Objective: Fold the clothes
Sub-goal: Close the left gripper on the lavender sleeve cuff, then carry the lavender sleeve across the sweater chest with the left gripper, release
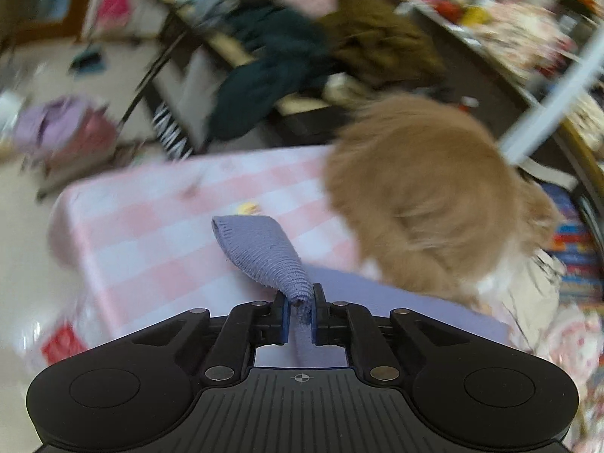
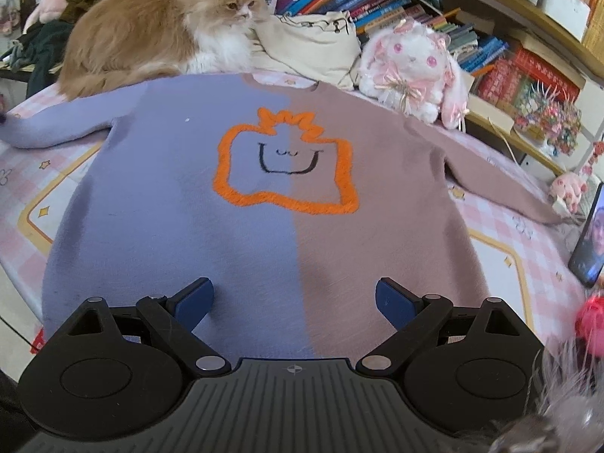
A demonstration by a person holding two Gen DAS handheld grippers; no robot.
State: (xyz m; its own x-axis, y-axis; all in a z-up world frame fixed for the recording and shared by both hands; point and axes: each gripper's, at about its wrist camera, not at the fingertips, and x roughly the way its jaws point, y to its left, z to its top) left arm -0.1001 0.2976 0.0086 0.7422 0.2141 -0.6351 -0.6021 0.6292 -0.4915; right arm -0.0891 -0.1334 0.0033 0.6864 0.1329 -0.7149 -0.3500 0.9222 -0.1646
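The left gripper [image 1: 301, 307] is clamped on the ribbed lilac cuff [image 1: 260, 253] at centre frame, while the right gripper [image 2: 294, 298], jaws spread wide, hovers over the fuzzy lilac-and-mauve sweater [image 2: 264, 188] lying flat on the pink checked bedcover [image 2: 528, 234] below a fluffy ginger cat [image 2: 151, 37].

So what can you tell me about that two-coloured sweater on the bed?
The sweater lies flat, front up, on a pink checked bedspread, sleeves spread out. Its knit looks soft: one half lilac, the other dusty mauve, with an orange fuzzy outline holding a black smiling face across the middle. A ginger cat sits against its lilac shoulder. The left tongs are shut on the lilac ribbed cuff, lifting it. The right tongs hang open over the hem.
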